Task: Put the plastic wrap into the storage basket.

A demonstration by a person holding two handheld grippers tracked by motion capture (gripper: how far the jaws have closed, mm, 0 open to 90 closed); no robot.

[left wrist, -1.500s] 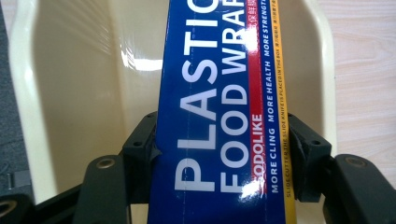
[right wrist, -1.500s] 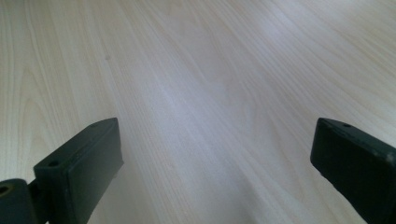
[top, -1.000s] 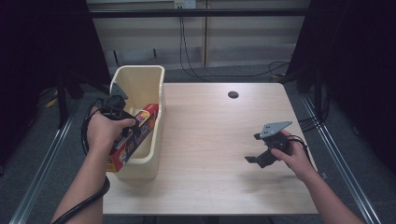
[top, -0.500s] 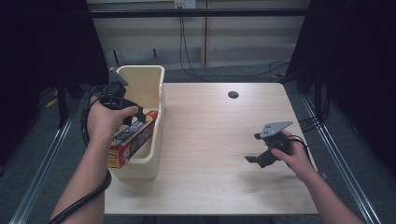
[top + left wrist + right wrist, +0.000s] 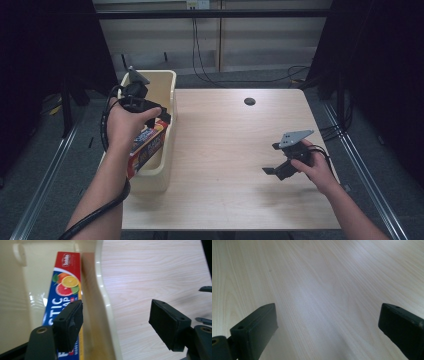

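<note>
A long red and blue plastic wrap box (image 5: 148, 145) (image 5: 65, 288) with citrus fruit printed on it lies slanted in the cream plastic bin (image 5: 171, 95) (image 5: 103, 298) at the table's left edge. My left gripper (image 5: 161, 118) (image 5: 117, 313) hovers open over the bin's right wall, one jaw above the box and the other above the table, touching neither. My right gripper (image 5: 272, 159) (image 5: 327, 323) is held open low over bare wood at the right of the table, with nothing between its jaws.
The light wooden table (image 5: 225, 150) has a small dark round hole (image 5: 249, 101) near its far edge. Metal rails run along the floor on both sides. Cables hang behind the table against the back wall.
The left hand has moved toward the far end of the bin and lifted off the box, which now rests lower in the bin. The right gripper has stayed put.
</note>
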